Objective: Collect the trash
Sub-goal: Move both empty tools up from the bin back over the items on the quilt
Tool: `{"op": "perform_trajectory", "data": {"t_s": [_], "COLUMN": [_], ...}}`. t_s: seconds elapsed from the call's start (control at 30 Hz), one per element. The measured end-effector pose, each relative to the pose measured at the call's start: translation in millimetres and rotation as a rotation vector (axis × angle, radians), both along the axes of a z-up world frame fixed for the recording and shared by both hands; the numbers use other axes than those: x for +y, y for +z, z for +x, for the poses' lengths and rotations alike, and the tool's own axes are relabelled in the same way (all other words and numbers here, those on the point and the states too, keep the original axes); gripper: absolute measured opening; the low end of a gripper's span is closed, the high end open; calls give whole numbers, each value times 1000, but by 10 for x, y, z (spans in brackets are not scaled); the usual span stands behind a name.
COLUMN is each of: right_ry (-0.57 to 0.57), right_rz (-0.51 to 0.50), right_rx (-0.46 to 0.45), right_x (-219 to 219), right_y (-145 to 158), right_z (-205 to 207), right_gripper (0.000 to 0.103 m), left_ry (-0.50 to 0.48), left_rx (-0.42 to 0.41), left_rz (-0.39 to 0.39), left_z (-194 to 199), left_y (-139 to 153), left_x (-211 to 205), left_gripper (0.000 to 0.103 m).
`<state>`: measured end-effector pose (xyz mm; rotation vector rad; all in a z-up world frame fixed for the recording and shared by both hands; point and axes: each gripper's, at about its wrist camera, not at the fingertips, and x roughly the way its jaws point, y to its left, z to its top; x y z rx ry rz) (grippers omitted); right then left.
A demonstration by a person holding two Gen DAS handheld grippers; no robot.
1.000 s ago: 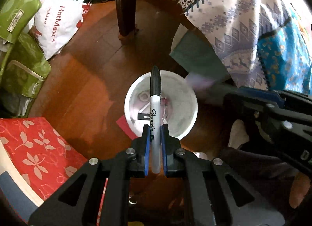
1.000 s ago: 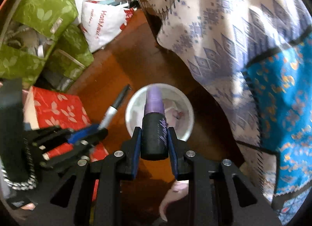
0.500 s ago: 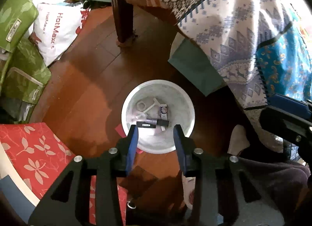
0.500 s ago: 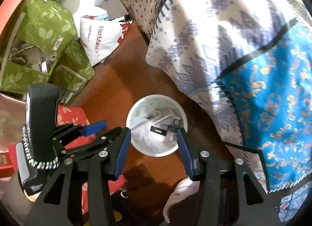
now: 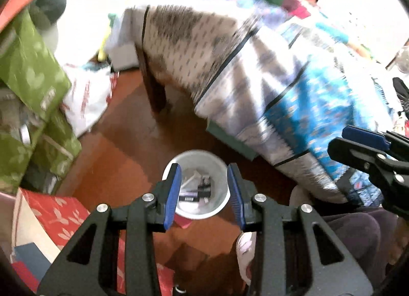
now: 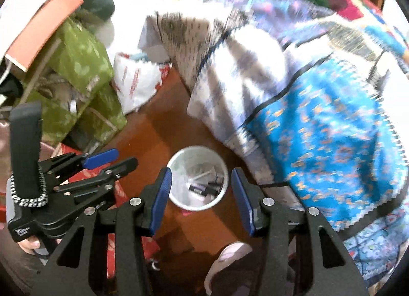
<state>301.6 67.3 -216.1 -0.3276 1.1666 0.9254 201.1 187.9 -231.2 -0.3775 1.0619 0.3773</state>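
Observation:
A white round bin [image 5: 217,163] stands on the wooden floor below both grippers and also shows in the right wrist view [image 6: 184,165]. Inside lie a black marker [image 5: 190,197] and other small discarded items [image 6: 202,188]. My left gripper [image 5: 203,168] is open and empty, high above the bin. My right gripper [image 6: 200,174] is open and empty too, above the bin. The left gripper shows at the left of the right wrist view [image 6: 120,159], and the right gripper at the right edge of the left wrist view [image 5: 345,140].
A table draped in a patterned white and blue cloth [image 5: 281,71] overhangs the bin on the right, with a dark wooden leg [image 5: 153,86]. Green bags [image 5: 28,84], a white plastic bag [image 5: 87,96] and a red floral box [image 5: 58,216] crowd the left.
Both grippers opened and dropped the marker and the purple-capped tube into the bin, then rose and tilted up away from it. The view is blurred by motion.

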Motion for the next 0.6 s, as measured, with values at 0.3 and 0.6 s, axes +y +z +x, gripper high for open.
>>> {"op": "perform_trajectory", "data": {"t_s": [0.3,0.6], "right_ry": [-110,-201], "right_rz": [156,271], "right_rx": [-137,-278], "right_x": [-562,-1263], "right_y": [746,1405], "right_z": [-14,11], "right_gripper": [45,45], "left_ry": [-91,-196], "left_rx": [-185,-342], "left_rz": [117,182], "left_z": [59,263], "left_y": [925,1622], "left_x": [-539,-1164], "left_gripper": [36,37]}}
